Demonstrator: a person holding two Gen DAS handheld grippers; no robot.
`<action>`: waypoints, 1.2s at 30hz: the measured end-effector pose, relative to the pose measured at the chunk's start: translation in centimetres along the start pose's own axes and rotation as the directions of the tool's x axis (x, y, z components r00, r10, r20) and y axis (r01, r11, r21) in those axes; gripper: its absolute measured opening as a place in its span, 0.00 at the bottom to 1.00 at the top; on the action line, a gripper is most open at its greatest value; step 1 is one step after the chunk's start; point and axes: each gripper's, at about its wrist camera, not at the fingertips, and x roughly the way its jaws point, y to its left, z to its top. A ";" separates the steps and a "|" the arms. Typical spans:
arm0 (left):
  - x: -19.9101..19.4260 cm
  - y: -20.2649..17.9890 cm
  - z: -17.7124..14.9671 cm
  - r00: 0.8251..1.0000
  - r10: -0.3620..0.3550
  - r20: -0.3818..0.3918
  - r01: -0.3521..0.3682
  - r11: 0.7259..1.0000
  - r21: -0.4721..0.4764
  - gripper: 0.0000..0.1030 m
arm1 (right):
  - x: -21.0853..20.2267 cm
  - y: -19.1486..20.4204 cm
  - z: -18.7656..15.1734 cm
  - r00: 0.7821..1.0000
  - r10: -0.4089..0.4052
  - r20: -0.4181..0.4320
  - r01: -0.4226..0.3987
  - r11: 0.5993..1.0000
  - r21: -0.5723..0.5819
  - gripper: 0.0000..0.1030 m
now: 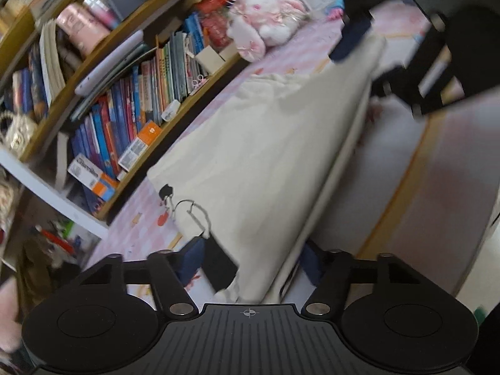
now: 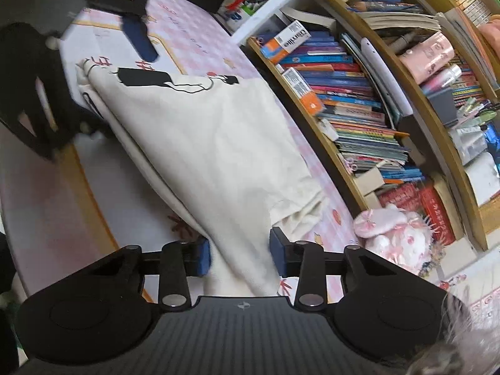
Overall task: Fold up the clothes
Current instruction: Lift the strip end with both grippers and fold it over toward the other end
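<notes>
On the pink-checked tabletop [image 2: 200, 15] lies a cream garment [image 2: 200, 143] with a black cartoon print [image 2: 147, 78], stretched between both tools. Left gripper [image 1: 250, 265]: blue pads stand apart, cloth edge between them; whether they pinch it, cannot tell. Right gripper [image 2: 240, 257]: jaws apart, cloth running through the gap, pads not pressed on it. Bookshelf [image 2: 359, 100] crowded with books alongside. Pink plush toy [image 2: 393, 234] sits at the shelf's foot, near the garment's corner.

A crammed bookshelf [image 2: 375, 100] — pink plush toy [image 2: 397, 234] at its foot.
</notes>
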 end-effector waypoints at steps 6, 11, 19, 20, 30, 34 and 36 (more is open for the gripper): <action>-0.2 0.2 -1.1 0.999 0.036 -0.012 -0.035 0.996 0.080 0.50 | -0.2 -0.2 -0.5 1.000 0.002 -0.012 -0.002 1.000 0.008 0.33; -0.3 -0.5 -1.6 0.998 0.053 0.015 -0.055 0.989 0.137 0.47 | -0.2 0.9 -1.1 1.000 0.005 -0.025 -0.006 0.999 -0.041 0.35; -0.2 -1.7 -1.8 1.000 -0.002 0.004 0.001 0.979 0.203 0.10 | -0.1 1.9 -1.6 0.999 0.025 -0.048 -0.029 0.997 -0.072 0.21; -0.3 -1.6 -1.7 1.000 -0.012 -0.002 0.012 0.980 0.201 0.10 | -0.1 1.8 -1.5 0.998 0.031 -0.051 -0.034 0.997 -0.063 0.20; -5.1 1.1 -0.5 0.987 -0.162 -0.006 0.161 0.972 0.169 0.08 | -3.1 -2.0 -0.8 0.970 0.231 -0.070 -0.227 0.972 0.064 0.14; -7.9 2.0 0.4 0.972 -0.235 -0.015 0.233 0.953 0.193 0.08 | -5.4 -4.1 -0.5 0.937 0.343 -0.065 -0.334 0.936 0.115 0.14; -8.9 2.3 0.7 0.967 -0.256 -0.019 0.255 0.949 0.187 0.08 | -6.6 -4.9 -0.3 0.920 0.386 -0.063 -0.377 0.918 0.125 0.14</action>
